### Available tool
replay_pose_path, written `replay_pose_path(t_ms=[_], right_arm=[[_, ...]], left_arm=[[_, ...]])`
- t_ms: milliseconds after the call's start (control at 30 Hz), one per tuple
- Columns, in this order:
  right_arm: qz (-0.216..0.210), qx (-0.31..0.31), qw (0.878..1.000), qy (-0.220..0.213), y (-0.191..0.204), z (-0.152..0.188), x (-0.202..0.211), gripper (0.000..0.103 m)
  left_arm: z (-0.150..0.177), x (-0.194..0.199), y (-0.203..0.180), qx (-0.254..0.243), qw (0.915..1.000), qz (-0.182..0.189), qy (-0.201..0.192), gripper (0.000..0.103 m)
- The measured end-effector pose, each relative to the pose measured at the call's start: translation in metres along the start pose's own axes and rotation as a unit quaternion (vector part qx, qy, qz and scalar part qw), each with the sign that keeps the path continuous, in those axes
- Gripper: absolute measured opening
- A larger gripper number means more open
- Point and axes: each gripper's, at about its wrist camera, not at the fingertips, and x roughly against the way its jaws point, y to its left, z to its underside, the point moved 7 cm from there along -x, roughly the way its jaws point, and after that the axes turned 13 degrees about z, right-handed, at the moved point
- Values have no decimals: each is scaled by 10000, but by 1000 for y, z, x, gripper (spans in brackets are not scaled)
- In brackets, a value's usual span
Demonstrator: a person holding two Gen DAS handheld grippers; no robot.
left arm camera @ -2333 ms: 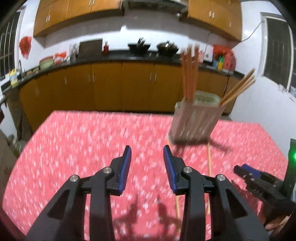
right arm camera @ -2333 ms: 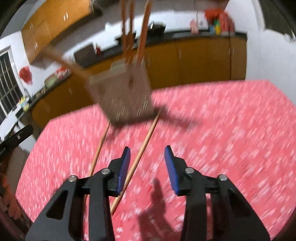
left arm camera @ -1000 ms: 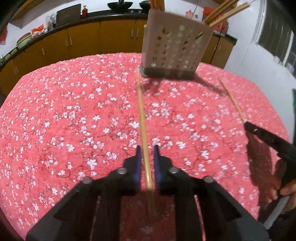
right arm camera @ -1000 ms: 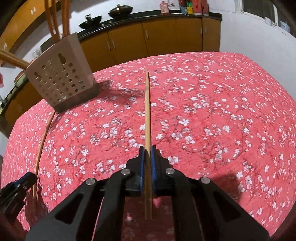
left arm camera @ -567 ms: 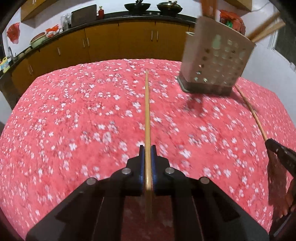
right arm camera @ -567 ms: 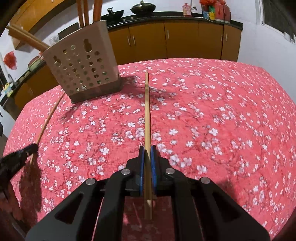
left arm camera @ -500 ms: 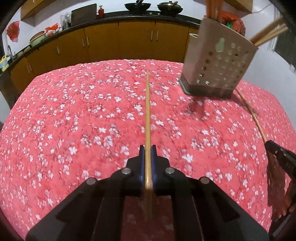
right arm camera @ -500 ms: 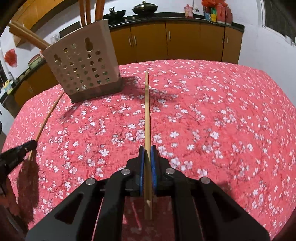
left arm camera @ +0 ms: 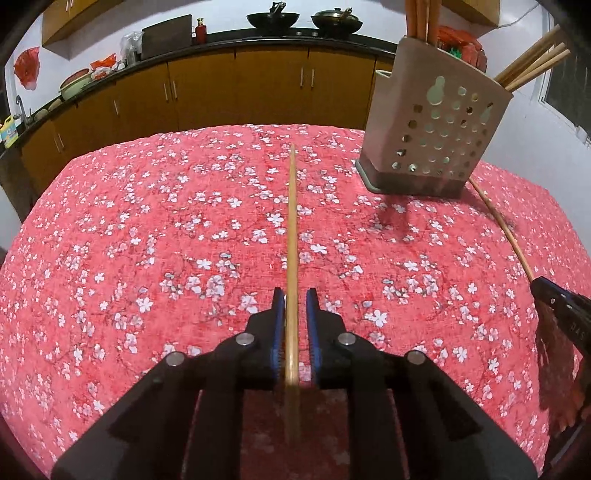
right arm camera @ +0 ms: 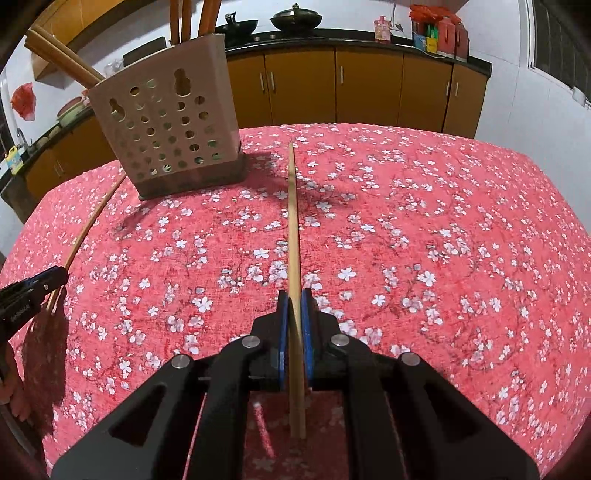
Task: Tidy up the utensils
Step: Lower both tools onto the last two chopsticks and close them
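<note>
Each gripper is clamped on one chopstick: the left gripper on the left chopstick, the right gripper on the right chopstick. The perforated holder stands at two o'clock from the left, ten o'clock from the right. Best to tip each stick upright and lower it tip-first into the open top — one at a time, clear of the chopsticks already leaning there.

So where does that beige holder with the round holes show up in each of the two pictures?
Left wrist view: the holder stands upper right on the red flowered cloth, chopsticks sticking out of its top.
Right wrist view: the holder stands upper left, again on the cloth.
Shared landmark: the two black woks on the back counter.
</note>
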Motion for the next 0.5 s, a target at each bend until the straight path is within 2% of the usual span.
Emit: replay_pose_path(t_ms=[500], right_arm=[[-9,-6,10000,1,0,1,0,9]], left_arm=[[-1,-1,0,14,10000,8,3,15]])
